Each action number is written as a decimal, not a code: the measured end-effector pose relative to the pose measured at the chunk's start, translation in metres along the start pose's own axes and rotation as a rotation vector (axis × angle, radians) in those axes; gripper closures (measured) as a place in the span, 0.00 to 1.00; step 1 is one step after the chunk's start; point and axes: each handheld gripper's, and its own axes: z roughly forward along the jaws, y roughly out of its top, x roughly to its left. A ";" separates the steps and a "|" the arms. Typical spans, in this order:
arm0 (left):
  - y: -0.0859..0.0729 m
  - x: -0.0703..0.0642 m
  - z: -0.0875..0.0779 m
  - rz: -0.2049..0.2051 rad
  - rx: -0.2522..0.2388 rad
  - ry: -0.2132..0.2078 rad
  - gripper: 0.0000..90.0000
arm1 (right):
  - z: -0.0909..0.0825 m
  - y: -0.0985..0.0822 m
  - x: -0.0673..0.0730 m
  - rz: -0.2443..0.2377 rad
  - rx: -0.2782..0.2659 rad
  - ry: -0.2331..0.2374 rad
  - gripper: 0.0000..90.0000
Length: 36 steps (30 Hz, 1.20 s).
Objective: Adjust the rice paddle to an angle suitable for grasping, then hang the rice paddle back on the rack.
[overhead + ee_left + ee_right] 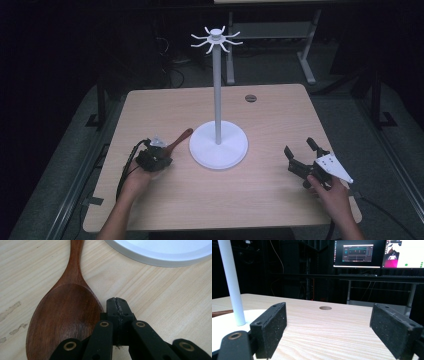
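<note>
A dark wooden spoon [180, 138] lies on the table left of a white hook stand [217, 90], its handle pointing toward the stand's round base [230, 150]. My left gripper [156, 159] points down over the spoon's bowl end. In the left gripper view the jaws [116, 301] are shut together with nothing between them, resting just right of the spoon bowl [62, 315]. My right gripper [299, 146] sits low at the table's right side, open and empty; its pads [274, 325] stand wide apart, facing the stand's pole [230, 282].
The stand's top carries several curved white hooks [216, 39]. A round grommet hole [251, 98] lies near the table's far edge. Monitors [358, 253] glow beyond the table. Bare wood [280, 120] lies between the base and my right gripper.
</note>
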 end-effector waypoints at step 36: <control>0.079 0.039 -0.008 0.094 0.203 -0.051 0.56 | 0.001 0.000 -0.001 0.007 0.008 -0.003 0.15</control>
